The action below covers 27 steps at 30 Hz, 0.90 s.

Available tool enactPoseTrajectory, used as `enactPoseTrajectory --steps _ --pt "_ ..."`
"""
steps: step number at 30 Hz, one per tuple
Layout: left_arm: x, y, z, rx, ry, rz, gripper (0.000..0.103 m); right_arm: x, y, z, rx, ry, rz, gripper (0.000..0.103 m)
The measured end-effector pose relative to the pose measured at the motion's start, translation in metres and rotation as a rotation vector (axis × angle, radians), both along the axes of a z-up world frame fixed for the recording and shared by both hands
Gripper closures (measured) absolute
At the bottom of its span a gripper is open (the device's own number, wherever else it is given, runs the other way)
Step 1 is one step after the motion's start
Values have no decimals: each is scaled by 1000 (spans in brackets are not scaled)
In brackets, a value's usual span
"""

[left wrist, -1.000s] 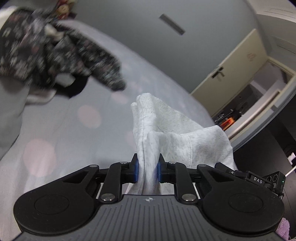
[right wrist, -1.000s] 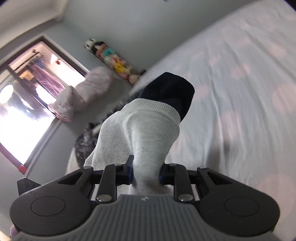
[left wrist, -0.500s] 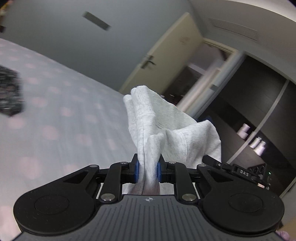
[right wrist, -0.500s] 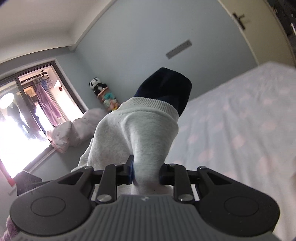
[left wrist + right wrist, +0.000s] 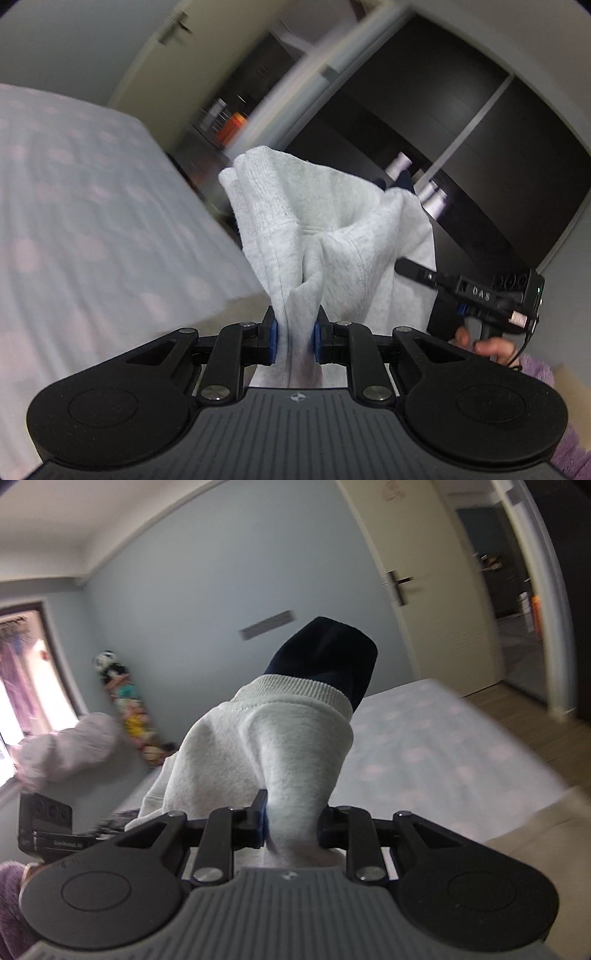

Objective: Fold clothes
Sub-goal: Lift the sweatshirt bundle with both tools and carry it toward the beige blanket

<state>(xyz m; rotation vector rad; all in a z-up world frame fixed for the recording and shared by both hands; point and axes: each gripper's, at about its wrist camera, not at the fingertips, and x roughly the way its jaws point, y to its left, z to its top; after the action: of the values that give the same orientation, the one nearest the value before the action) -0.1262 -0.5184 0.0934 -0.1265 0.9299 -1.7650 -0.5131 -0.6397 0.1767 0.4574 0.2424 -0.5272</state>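
A light grey sweatshirt (image 5: pixel 317 229) with a dark navy part (image 5: pixel 328 657) hangs in the air between both grippers. My left gripper (image 5: pixel 294 338) is shut on a bunched grey fold of it. My right gripper (image 5: pixel 291 821) is shut on another grey fold near the ribbed hem (image 5: pixel 295 690). The right gripper's body (image 5: pixel 476 291) shows at the right of the left wrist view, beside the cloth. The left gripper's body (image 5: pixel 44 823) shows at the lower left of the right wrist view. The garment's lower part is hidden.
The bed (image 5: pixel 74 221) with a pale dotted sheet lies to the left in the left wrist view; it also shows in the right wrist view (image 5: pixel 443 746). A dark wardrobe (image 5: pixel 461 129), a cream door (image 5: pixel 424 590), a pink bundle (image 5: pixel 62 749) and a skateboard (image 5: pixel 133 716) stand around.
Both grippers have lifted and swung with the sweatshirt: the views turned from the bed surface up toward the door and wardrobe. Both grips have stayed the same.
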Motion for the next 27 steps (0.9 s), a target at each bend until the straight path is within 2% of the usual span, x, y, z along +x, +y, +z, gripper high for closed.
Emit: enactPoseTrajectory --steps 7,13,19,24,27 --pt "-74 -105 -28 50 45 -202 88 -80 -57 11 -8 163 -151 77" --pt "-133 -176 -74 111 110 -318 88 -126 -120 4 21 375 -169 77" --pt "-168 -221 -128 168 132 -293 88 -147 -188 -31 40 541 -136 78" --pt "-171 -254 -155 211 65 -246 88 -137 -238 -70 63 582 -115 77" --pt "-173 -273 -169 238 68 -231 88 -122 -267 -88 62 622 -127 77"
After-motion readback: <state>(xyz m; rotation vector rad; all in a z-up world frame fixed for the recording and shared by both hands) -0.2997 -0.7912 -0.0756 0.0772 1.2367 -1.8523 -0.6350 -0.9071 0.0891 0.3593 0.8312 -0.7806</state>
